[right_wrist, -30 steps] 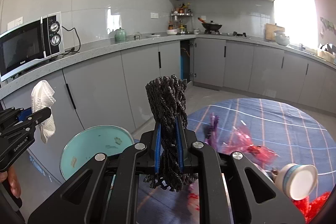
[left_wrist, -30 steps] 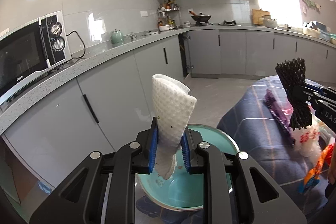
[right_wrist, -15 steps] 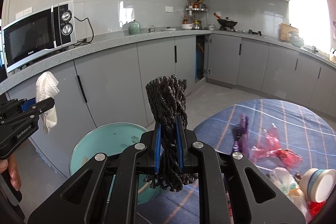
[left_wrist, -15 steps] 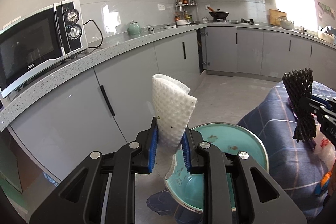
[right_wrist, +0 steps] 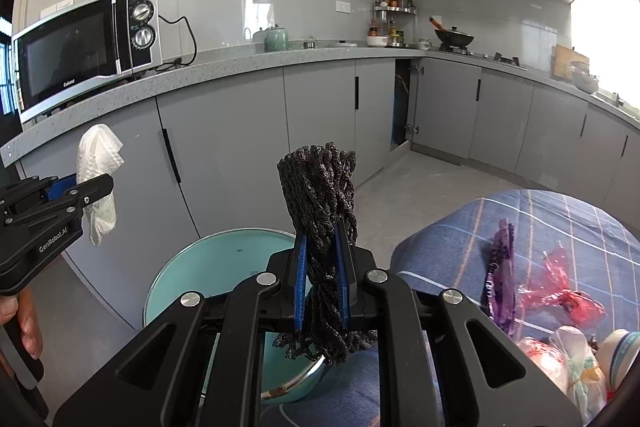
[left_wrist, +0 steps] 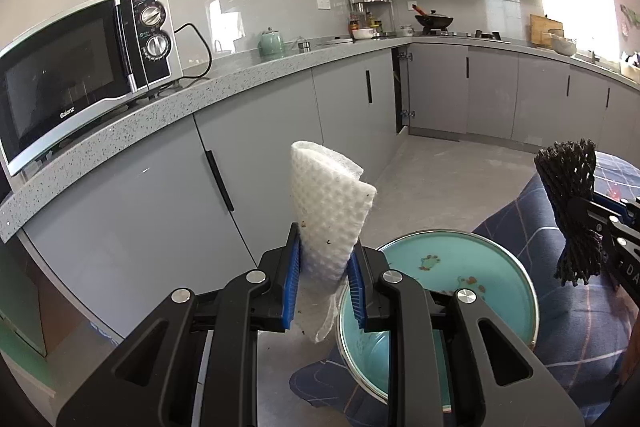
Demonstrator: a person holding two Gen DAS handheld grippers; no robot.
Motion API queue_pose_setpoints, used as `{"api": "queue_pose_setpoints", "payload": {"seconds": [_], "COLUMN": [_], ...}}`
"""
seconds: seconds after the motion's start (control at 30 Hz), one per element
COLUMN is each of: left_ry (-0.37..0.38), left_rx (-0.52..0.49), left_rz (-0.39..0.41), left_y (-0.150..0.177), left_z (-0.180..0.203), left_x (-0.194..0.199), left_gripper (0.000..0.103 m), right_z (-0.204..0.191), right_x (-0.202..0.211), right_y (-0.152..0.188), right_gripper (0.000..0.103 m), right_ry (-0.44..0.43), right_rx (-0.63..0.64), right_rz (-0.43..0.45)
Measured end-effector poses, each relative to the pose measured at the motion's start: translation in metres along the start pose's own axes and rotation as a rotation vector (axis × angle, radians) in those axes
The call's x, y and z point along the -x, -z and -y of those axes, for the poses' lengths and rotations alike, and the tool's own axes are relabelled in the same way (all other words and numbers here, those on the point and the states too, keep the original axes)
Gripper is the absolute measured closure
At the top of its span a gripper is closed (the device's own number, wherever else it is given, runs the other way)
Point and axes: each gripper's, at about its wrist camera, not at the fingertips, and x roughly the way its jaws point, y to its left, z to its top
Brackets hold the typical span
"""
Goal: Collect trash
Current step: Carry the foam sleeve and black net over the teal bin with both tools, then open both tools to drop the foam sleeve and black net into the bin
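My left gripper (left_wrist: 323,281) is shut on a folded white paper towel (left_wrist: 332,211), held upright just left of a teal bin (left_wrist: 500,275) on the floor. My right gripper (right_wrist: 322,283) is shut on a bundle of black foam netting (right_wrist: 320,195), held above the bin's (right_wrist: 180,275) right rim. The left gripper with the towel (right_wrist: 98,163) shows at the left of the right wrist view. The netting (left_wrist: 568,203) shows at the right of the left wrist view. The bin holds a few scraps.
A table with a blue plaid cloth (right_wrist: 560,227) stands right of the bin, with a purple wrapper (right_wrist: 500,279), red plastic (right_wrist: 560,291), a white bag and a cup (right_wrist: 624,351) on it. Grey cabinets (left_wrist: 132,203) and a counter with a microwave (left_wrist: 80,67) run along the left.
Both grippers have swung left, away from the table. The bin now sits more to the right below the left gripper. Both keep their hold.
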Motion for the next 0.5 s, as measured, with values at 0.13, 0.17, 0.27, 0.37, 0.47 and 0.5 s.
{"api": "queue_pose_setpoints", "payload": {"seconds": [0.13, 0.17, 0.27, 0.37, 0.47, 0.5], "left_ry": [-0.002, 0.002, 0.008, 0.024, 0.044, 0.054], "left_rx": [0.003, 0.003, 0.001, -0.001, -0.007, -0.009], "left_rz": [-0.009, -0.012, -0.009, -0.011, -0.013, -0.012], "left_y": [0.002, 0.003, 0.004, 0.003, 0.004, 0.004], "left_z": [-0.001, 0.0, 0.003, 0.005, 0.008, 0.01], "left_x": [-0.004, -0.005, -0.004, -0.006, -0.008, -0.008], "left_gripper": [0.08, 0.079, 0.078, 0.077, 0.075, 0.074], "right_z": [-0.005, -0.005, -0.006, -0.008, -0.01, -0.01], "right_x": [-0.005, -0.006, -0.009, -0.012, -0.015, -0.016], "right_y": [0.001, 0.002, 0.003, 0.005, 0.007, 0.008], "right_gripper": [0.089, 0.089, 0.089, 0.089, 0.089, 0.089], "right_ry": [-0.009, -0.012, -0.02, -0.03, -0.037, -0.04], "right_rx": [0.006, 0.006, 0.01, 0.013, 0.02, 0.022], "right_rz": [-0.01, -0.013, -0.02, -0.03, -0.038, -0.043]}}
